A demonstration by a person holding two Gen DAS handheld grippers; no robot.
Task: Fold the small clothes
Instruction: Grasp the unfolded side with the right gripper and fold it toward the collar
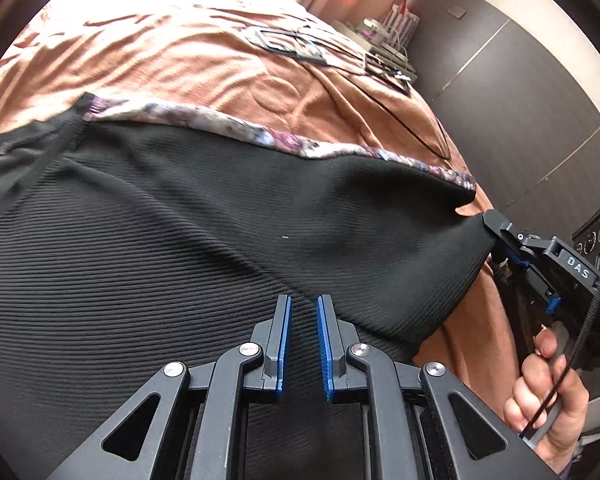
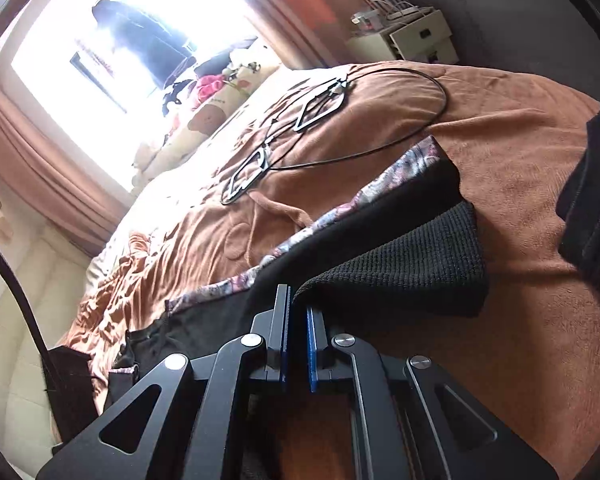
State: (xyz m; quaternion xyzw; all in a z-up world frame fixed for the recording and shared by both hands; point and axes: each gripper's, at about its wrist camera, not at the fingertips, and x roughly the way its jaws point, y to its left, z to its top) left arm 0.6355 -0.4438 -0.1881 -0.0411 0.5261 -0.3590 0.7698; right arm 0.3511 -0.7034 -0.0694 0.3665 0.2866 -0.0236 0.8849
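Both tongs are working the black ribbed garment [image 1: 188, 248], which lies spread on the brown bedspread [image 1: 204, 64]. Right gripper [image 2: 298, 312] is clamped on a raised fold of the knit, cloth pinched between the blue pads; from the left wrist view it sits at 3 o'clock, biting the garment's corner, with a hand [image 1: 548, 392] on its handle. Left gripper [image 1: 304, 308] is nearly closed, with a narrow gap between the pads, right down on the cloth at 6 o'clock; can't tell whether any fabric is caught in it. Floral trim [image 1: 284, 142] runs along the far edge, 10 to 2 o'clock. Handling guess: light, limp, stretchy knit; ribs give decent friction, so slip is unlikely, but it will sag and drag between the two hold points. Best grabbed at corners or hem edge, single layer, not mid-panel. A black cable [image 2: 380, 148] on the bed beyond the trim is a snag risk.
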